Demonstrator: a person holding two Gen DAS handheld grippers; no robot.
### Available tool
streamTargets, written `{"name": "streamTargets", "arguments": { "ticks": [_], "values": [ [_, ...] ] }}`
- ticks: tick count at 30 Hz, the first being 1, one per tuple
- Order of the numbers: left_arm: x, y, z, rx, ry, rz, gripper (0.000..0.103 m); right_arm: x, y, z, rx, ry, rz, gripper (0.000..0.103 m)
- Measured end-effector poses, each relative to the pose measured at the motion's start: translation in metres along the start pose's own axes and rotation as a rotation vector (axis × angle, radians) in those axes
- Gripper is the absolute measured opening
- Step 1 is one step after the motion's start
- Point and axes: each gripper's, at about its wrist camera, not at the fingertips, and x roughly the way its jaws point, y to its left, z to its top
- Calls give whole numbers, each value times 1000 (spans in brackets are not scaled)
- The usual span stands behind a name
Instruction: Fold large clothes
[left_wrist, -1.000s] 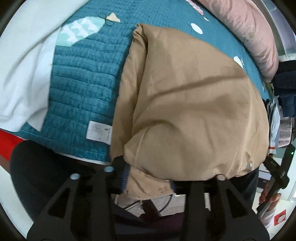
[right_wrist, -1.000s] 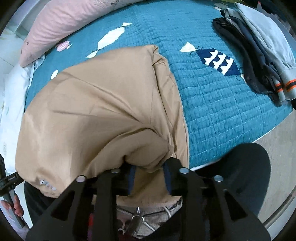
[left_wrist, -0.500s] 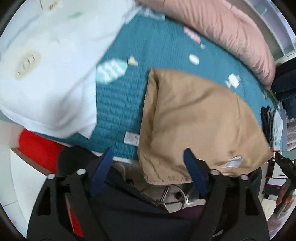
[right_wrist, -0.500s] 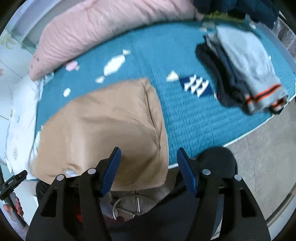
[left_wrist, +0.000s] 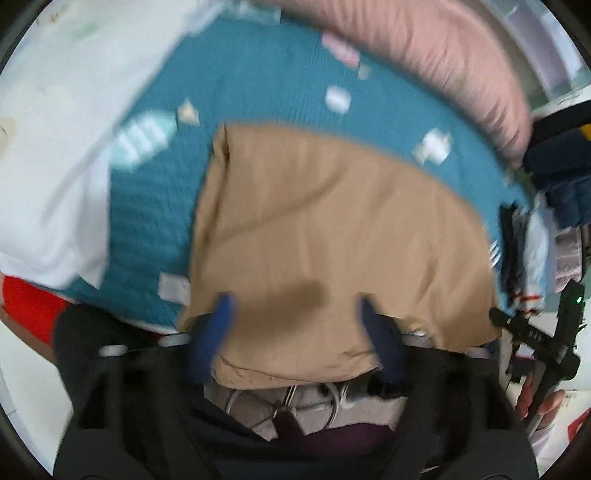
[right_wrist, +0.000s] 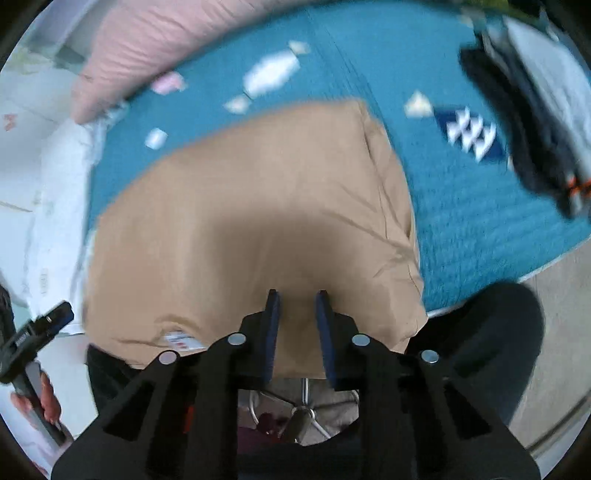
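Jaws of both grippers closing, unclamped, over the tan garment's near edge.

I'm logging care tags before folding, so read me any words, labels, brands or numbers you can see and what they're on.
None can be read.
White sewn label on the teal quilted blanket: blurred.
White tag with red marks on the tan folded garment: blurred.
White lettering on the black handheld device: too small.

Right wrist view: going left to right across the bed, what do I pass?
White bedding → tan garment → bare teal quilt → dark and grey clothes pile.
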Motion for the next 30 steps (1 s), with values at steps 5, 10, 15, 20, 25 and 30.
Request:
{"name": "streamTargets", "arguments": {
  "ticks": [5, 10, 15, 20, 25, 30],
  "values": [
    [78, 33, -9, -87, 153, 103, 24, 60, -28, -1, 107, 124, -16, 10],
    [69, 39, -7, -101, 153, 73, 24, 64, -26, -2, 100, 113, -37, 10],
    [34, 20, -4, -36, 90, 90, 25, 15, -7, 5, 75, 23, 5, 13],
    [-6, -17, 5, 36, 3, 23, 26, -25, 35, 13, -31, -59, 107, 13],
    [22, -76, 14, 132, 60, -91, 25, 13, 99, 19, -171, 42, 217, 13],
    [89, -85, 10, 145, 188, -30, 25, 74, 126, 15, -230, 101, 207, 12]
  ]
}}
